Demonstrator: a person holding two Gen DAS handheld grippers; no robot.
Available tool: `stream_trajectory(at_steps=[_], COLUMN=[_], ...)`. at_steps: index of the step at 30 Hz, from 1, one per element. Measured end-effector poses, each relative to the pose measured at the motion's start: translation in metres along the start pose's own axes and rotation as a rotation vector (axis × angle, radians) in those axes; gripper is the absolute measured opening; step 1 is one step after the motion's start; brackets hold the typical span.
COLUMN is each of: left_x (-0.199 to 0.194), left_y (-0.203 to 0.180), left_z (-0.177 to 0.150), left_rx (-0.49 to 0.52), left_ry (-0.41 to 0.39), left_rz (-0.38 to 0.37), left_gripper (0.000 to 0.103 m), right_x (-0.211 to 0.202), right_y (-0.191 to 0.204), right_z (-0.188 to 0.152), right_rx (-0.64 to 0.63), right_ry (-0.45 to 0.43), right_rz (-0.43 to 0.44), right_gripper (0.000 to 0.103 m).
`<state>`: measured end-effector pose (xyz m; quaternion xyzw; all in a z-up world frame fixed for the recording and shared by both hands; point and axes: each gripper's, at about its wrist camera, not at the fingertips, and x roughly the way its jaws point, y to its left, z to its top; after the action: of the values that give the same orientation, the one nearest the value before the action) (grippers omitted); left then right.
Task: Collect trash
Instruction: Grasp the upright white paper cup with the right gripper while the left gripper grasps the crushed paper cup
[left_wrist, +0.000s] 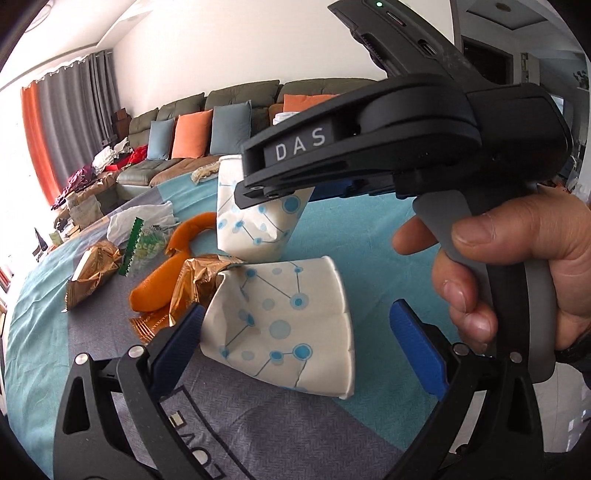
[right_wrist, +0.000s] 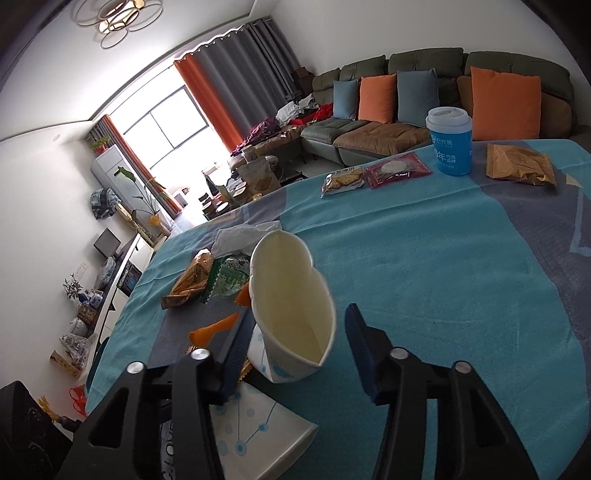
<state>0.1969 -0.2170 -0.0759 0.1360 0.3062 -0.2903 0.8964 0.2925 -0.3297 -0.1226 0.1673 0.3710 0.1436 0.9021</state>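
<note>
Your left gripper (left_wrist: 295, 343) stands wide around the crushed paper cup (left_wrist: 284, 325) at centre frame. Your right gripper (right_wrist: 291, 347), also wide, straddles the upright cup (right_wrist: 291, 306); closing off-centre could tip it over.

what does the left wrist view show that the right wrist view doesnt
Only the left wrist view: the right gripper from outside, with the hand on its handle, and the upright crushed paper cup seen side-on.

Only the right wrist view: the blue lidded cup, two sealed snack packets beside it, and that upright cup's open mouth.

Both: the lying flattened paper cup, orange peel, gold wrappers.
</note>
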Motion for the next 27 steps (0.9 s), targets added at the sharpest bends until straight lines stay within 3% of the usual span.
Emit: stream_trajectory(at_steps=[2, 5, 15, 27], left_x=[0.002, 0.006, -0.003, -0.039], left_y=[0.000, -0.001, 0.006, 0.014], left_z=[0.000, -0.001, -0.005, 0.001], left_rx=[0.004, 0.008, 0.013, 0.024], left_ry=[-0.001, 0.010, -0.043, -0.161], left_rz=[0.005, 0.010, 0.008, 0.001], left_gripper=[0.092, 0.076, 0.075, 0.075], right_x=[0.001, 0.001, -0.019, -0.063], right_y=[0.002, 0.001, 0.003, 0.017], right_z=[0.000, 0.001, 0.000, 0.012], right_rx=[-0.004, -0.005, -0.011, -0.066], right_ry=[0.004, 0.002, -0.045, -0.170], right_rz=[0.008, 0.015, -0.002, -0.066], right_gripper=[0.031, 0.029, 0.026, 0.025])
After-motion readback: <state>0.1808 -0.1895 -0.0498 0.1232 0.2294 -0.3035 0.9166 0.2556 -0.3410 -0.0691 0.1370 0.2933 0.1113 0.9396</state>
